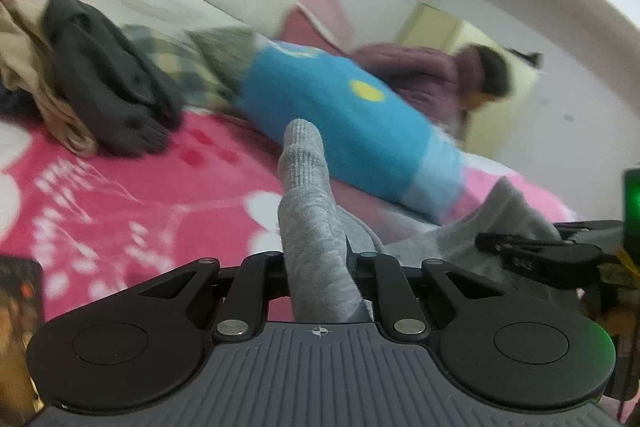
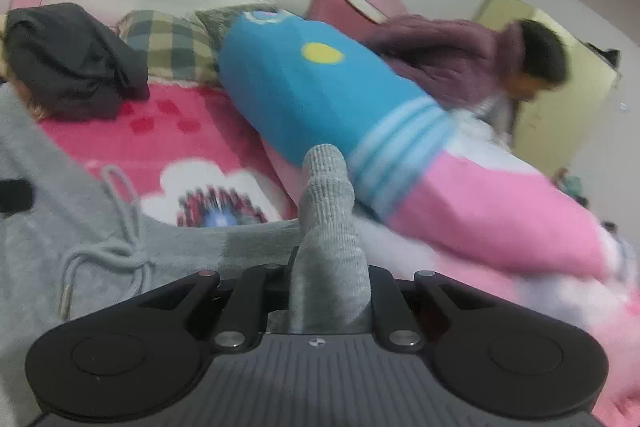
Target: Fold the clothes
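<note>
Both grippers pinch ribbed ends of soft grey sweatpants over the bed.

Left wrist view: the left gripper (image 1: 318, 267) is closed on a ribbed cuff of the grey sweatpants (image 1: 308, 219), which stands up limp between the fingers; the knit looks light and floppy, so hems and cuffs give the surest hold. A dark clothes pile (image 1: 108, 83) sits well apart on the pink blanket (image 1: 120, 195).
Right wrist view: the right gripper (image 2: 328, 279) is clamped on another ribbed cuff; the drawstring (image 2: 120, 247) waist drapes left. A blue bolster (image 2: 320, 95) crowds the far side, leaving open blanket ahead-left.
</note>
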`<state>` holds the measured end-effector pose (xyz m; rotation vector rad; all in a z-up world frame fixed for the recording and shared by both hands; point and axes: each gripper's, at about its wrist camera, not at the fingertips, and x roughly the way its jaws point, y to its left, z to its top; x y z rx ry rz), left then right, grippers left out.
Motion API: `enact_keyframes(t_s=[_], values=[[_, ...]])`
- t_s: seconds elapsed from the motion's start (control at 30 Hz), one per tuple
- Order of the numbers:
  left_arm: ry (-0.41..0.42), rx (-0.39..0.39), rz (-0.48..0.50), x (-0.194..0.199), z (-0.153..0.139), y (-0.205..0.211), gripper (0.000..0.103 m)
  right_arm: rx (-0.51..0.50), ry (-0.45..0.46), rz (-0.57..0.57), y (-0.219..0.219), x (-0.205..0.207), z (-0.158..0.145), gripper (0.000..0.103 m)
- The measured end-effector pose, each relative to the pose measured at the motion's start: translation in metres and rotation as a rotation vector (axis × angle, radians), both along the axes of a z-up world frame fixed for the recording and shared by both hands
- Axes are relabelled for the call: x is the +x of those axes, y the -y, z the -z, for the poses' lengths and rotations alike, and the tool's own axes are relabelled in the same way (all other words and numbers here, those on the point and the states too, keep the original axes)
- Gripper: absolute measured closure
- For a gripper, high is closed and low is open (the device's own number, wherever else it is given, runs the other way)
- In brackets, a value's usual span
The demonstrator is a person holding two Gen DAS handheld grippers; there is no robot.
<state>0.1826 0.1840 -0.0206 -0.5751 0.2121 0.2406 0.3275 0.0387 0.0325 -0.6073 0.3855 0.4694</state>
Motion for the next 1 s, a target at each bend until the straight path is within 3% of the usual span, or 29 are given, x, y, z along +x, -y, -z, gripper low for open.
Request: enact_keyframes(t_s=[0.13, 0.37, 0.47, 0.6, 0.7, 0.77, 0.83, 0.97, 1.0], values=[[-0.010, 0.006, -0.117, 0.009, 0.003, -0.025, 0.091, 0.027, -0.016, -0.084, -0.049, 0.056, 0.021, 0.092], [-0.017, 0.051, -0.295, 0.018, -0.004, -0.047, 0.091, 0.080, -0.048, -0.233, -0.114, 0.094, 0.036, 0.092], [-0.089, 0.058, -0.337, 0.027, 0.001, -0.053, 0.091, 0.119, -0.079, -0.280, -0.133, 0.107, 0.037, 0.092], [-0.229, 0.039, -0.322, 0.042, 0.013, -0.056, 0.086, 0.175, -0.179, -0.261, -0.146, 0.133, 0.058, 0.090], [-0.266, 0.029, -0.346, 0.041, 0.014, -0.056, 0.075, 0.293, -0.258, -0.198, -0.130, 0.151, 0.058, 0.066], [-0.253, 0.024, -0.363, 0.035, 0.013, -0.056, 0.072, 0.372, -0.310, -0.155, -0.120, 0.163, 0.058, 0.038], [-0.234, 0.036, -0.386, 0.030, 0.011, -0.055, 0.064, 0.451, -0.362, -0.112, -0.109, 0.174, 0.057, 0.031], [-0.163, 0.093, -0.432, 0.017, 0.003, -0.047, 0.057, 0.602, -0.461, -0.026, -0.088, 0.197, 0.056, 0.030], [-0.145, 0.110, -0.437, 0.014, 0.001, -0.045, 0.056, 0.596, -0.442, -0.026, -0.082, 0.192, 0.049, 0.030]])
